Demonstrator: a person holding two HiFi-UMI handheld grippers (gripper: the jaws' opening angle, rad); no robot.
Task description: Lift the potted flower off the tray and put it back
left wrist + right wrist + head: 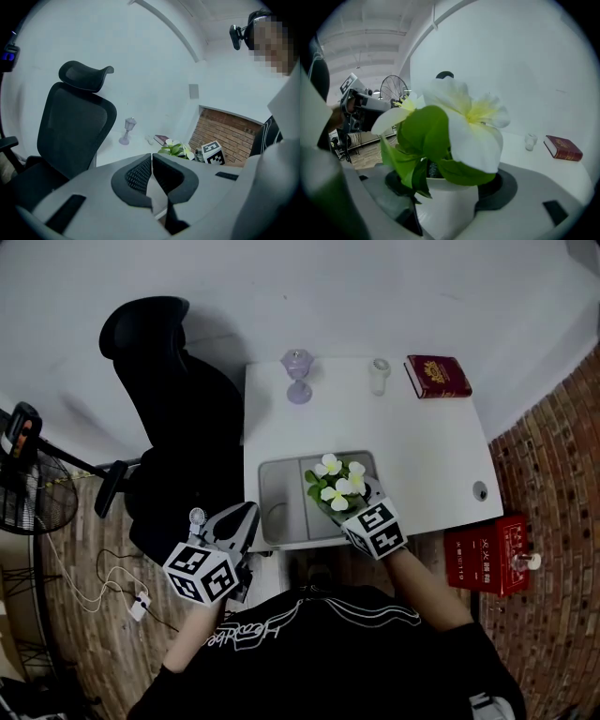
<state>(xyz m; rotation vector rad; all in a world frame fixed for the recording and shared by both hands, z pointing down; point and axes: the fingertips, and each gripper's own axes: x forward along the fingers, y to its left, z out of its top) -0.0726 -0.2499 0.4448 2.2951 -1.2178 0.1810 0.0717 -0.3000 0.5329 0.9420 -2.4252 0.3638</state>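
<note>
Right gripper [349,506]: jaws closed on the white round pot of the potted flower [337,486], one dark pad on each side of the pot wall. In the right gripper view the pot sits squarely between the jaws. The white blooms and green leaves of the plant [454,126] stand above them and hide most of what lies beyond the tips. Grip looks firm and the pot upright.

Left gripper [244,517]: jaws together, nothing between them. It is held off the near-left edge of the white table [422,456], and the potted flower is well beyond its tips and to their right.

The shallow grey rectangular tray [279,498] lies below the right jaws, with the pot over its right part. No view shows whether the base has cleared the tray floor.

Status, as a judgement: grasp done, lift at most just started. Left to do:
- Raise the pot clearly free of the tray.
- Lower it back onto the tray.
- Open the jaws and draw them back.
</note>
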